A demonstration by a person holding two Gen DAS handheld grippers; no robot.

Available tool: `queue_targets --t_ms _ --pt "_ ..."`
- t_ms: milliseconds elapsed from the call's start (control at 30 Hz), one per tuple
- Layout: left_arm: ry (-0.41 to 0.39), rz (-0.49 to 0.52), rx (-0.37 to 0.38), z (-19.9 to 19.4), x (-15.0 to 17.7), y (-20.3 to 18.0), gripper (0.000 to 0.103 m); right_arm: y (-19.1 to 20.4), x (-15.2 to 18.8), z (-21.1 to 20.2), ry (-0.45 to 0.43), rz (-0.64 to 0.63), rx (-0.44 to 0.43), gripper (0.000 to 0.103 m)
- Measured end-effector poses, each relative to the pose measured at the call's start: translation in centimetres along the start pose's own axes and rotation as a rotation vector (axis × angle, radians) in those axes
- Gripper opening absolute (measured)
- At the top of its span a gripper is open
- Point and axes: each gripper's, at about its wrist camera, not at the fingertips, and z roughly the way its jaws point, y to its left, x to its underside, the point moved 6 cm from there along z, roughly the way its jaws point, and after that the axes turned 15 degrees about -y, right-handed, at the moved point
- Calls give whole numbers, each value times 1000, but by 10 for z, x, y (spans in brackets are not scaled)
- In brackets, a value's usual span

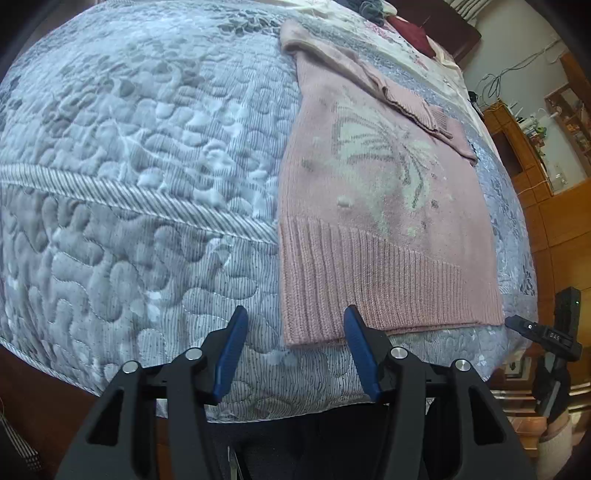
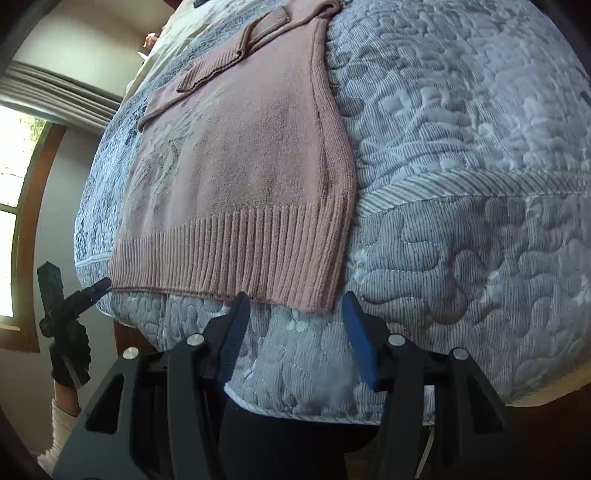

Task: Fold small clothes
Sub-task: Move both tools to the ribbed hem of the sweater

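A pink knitted sweater (image 1: 376, 206) with a pale butterfly pattern lies flat on the quilted grey bedspread (image 1: 129, 166), its ribbed hem towards me and a sleeve folded across the chest. My left gripper (image 1: 295, 325) is open just short of the hem's left corner, with nothing between its blue fingers. In the right wrist view the same sweater (image 2: 251, 177) fills the upper middle. There my right gripper (image 2: 295, 310) is open too, hovering at the hem's right corner without holding it. The other gripper (image 2: 74, 299) shows at the left edge, held by a gloved hand.
The bedspread (image 2: 461, 166) reaches the bed's near edge below both grippers. More clothes (image 1: 410, 33) lie at the bed's far end. Wooden furniture (image 1: 524, 155) stands on the right. A window with a curtain (image 2: 22, 177) is on the left.
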Motion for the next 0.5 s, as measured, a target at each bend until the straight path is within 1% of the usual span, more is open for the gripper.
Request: queue_targets --t_ms 100,133,167,233,300,333,400,433,467,500 --pt "20 -3 7 10 1 -6 55 -2 -4 11 10 32 -19 52" --pt "25 -6 14 13 1 -9 57 -3 -5 15 15 41 -22 52" --pt "33 -11 19 16 1 -11 62 -4 -7 20 22 48 -27 52" --pt "45 -15 14 23 0 -14 63 -8 -9 30 37 72 -41 52" --pt "51 -41 4 28 0 -13 63 -9 -10 35 46 98 -67 52" --pt "51 -50 0 29 0 -13 63 -10 -11 35 44 106 -75 48" --pt "56 -59 -16 29 0 -12 58 -12 -11 34 47 128 -88 43" --pt "57 -67 -21 28 0 -12 50 -13 -11 33 51 143 -96 39" --pt "59 -81 -11 27 0 -12 43 -13 -10 34 63 151 -104 30" --pt "63 -102 16 26 -1 -13 36 -15 -9 33 81 147 -112 23"
